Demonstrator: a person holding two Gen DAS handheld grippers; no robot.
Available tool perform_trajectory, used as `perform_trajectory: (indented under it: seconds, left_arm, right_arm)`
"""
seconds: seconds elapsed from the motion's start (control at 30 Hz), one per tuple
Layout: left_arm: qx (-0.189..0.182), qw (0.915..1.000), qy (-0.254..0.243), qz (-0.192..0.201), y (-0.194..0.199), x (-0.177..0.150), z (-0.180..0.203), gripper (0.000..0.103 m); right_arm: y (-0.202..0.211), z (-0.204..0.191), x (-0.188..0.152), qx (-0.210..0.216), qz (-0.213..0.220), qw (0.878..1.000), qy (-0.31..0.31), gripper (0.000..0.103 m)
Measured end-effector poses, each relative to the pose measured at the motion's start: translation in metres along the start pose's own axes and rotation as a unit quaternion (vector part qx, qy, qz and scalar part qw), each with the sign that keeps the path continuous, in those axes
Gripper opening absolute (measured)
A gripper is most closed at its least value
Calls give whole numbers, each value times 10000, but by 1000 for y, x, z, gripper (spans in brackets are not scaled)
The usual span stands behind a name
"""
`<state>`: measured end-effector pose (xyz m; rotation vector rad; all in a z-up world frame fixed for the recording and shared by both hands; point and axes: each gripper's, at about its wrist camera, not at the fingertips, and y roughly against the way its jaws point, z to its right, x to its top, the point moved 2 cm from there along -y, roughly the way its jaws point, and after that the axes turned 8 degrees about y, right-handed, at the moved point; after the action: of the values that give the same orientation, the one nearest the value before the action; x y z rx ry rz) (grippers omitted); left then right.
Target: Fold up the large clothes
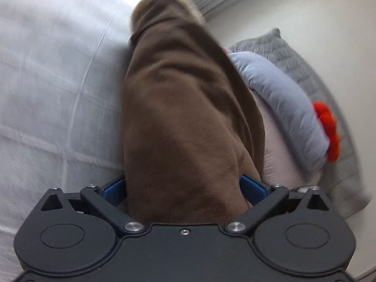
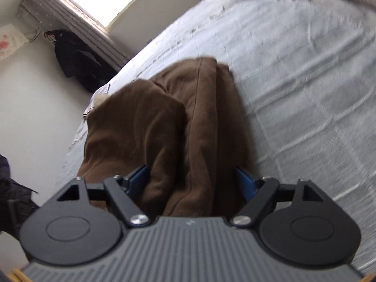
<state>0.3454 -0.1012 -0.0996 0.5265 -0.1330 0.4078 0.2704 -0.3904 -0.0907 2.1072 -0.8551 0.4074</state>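
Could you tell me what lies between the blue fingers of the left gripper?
Bunched brown garment fills the gap between the left gripper's fingers, shown in the left wrist view.

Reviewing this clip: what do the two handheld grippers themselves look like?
Both are black linkage bodies with round discs either side, silver pivot screws and blue fingers. The left gripper has a smooth black top; the right gripper has a ribbed grey top plate. No cables, hands or sleeves show.

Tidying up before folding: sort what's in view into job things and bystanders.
Job: brown garment, white bed sheet under it, left gripper, right gripper.

Lying about: grey-blue cushion, grey knitted blanket, dark coat by the window.
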Motion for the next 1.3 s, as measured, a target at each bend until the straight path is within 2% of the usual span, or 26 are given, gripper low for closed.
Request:
perform_trajectory:
  seconds: [0.03, 0.07, 0.13, 0.17, 0.23, 0.3, 0.43, 0.6, 0.73, 0.77, 0.8, 0.87, 0.9, 1.0, 1.03, 1.1, 1.2, 1.3]
  left_arm:
    - [-33, 9999, 89, 103, 3, -3, -2, 85]
    - [19, 9998, -41, 210, 8, -8, 2, 76]
    - [129, 9991, -245, 324, 22, -16, 11, 66]
    - [109, 9992, -195, 335, 29, -19, 12, 63]
    - [190, 9989, -236, 367, 46, -28, 16, 63]
    - [340, 9979, -401, 373, 69, -39, 23, 62]
    - [567, 9968, -470, 299, 135, -61, 15, 62]
    - [887, 9949, -434, 221, 212, -94, -10, 63]
    - [994, 9940, -418, 159, 248, -119, -28, 64]
    - [1010, 9941, -382, 124, 249, -123, -37, 68]
    - [1058, 9938, -318, 90, 249, -127, -48, 71]
    - [1249, 9914, -342, 180, 244, -131, -63, 83]
    - [1268, 9906, -415, 306, 248, -132, -62, 84]
    - [1414, 9868, -701, 365, 258, -131, -50, 84]
    - [1491, 9842, -861, 408, 263, -130, -44, 83]
    - [1597, 9745, -1375, 776, 274, -130, -33, 83]
    - [1718, 9560, -1981, 1312, 284, -122, -20, 83]
    - [1714, 9442, -2255, 1681, 276, -106, -13, 83]
  right_arm:
    - [-2, -1, -3, 64, 28, 10000, 10, 72]
    - [-1, -7, -6, 160, 43, 9998, 54, 67]
    - [3, -20, -8, 257, 90, 9996, 96, 53]
    - [7, -27, -9, 284, 113, 9994, 152, 51]
    - [17, -46, -13, 350, 109, 9990, 243, 45]
    - [29, -70, -22, 514, 67, 9978, 408, 42]
    - [41, -117, -58, 639, -332, 9942, 793, 42]
    - [44, -163, -120, 984, -825, 9867, 998, 42]
    - [46, -190, -153, 1095, -1039, 9806, 1249, 42]
    - [44, -193, -161, 1051, -1065, 9797, 1333, 42]
    - [41, -194, -165, 942, -1085, 9797, 1396, 46]
    - [32, -195, -174, 488, -1202, 9797, 1531, 66]
    - [29, -196, -175, 274, -1237, 9785, 1630, 78]
    - [48, -206, -170, 18, -1129, 9783, 1737, 78]
    - [60, -212, -166, -127, -956, 9773, 1885, 78]
    - [85, -226, -158, -321, -549, 9744, 2156, 81]
    - [93, -243, -140, -70, -129, 9744, 2244, 81]
    - [69, -250, -128, 201, -126, 9769, 2125, 81]
